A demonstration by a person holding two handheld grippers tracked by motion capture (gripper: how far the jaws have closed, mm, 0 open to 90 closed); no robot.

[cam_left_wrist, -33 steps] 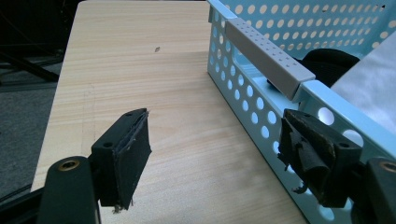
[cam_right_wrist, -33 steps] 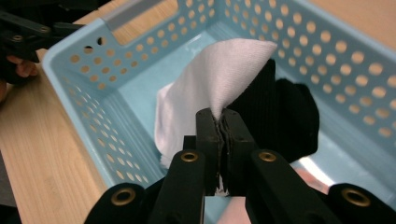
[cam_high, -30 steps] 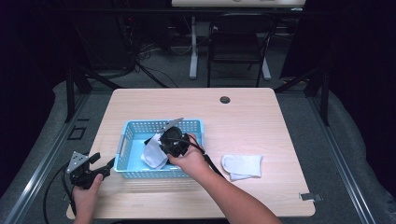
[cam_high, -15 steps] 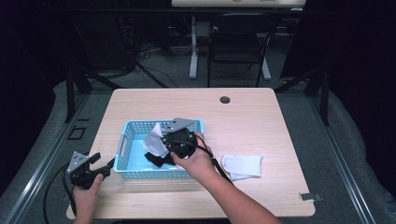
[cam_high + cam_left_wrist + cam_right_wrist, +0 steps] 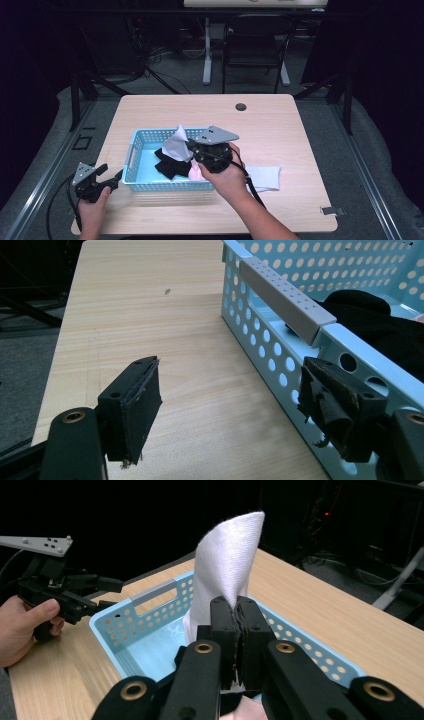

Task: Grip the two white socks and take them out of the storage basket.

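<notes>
A white cloth [image 5: 227, 575] is pinched between the closed jaws of the right gripper [image 5: 238, 630] and is held up above the blue basket [image 5: 131, 159], its free end standing upright over the jaws in the right gripper view. In the high view the same cloth [image 5: 176, 145] is seen lifted over the basket's middle, with a black garment [image 5: 169, 165] lying on the basket floor beneath it and a bit of pink fabric [image 5: 196, 173] tucked near the right hand [image 5: 227, 177]. The cloth appears to be gripped near one edge, so that the rest hangs clear of the pile; whether it is being taken out or put in cannot be told. Another white cloth [image 5: 264, 177] is laid flat on the table [image 5: 280, 125] just beside the basket's right end. The left gripper [image 5: 230, 405] is held with its jaws apart and nothing between them, close against the basket's left wall [image 5: 280, 355], probably so that the basket can be steadied.
</notes>
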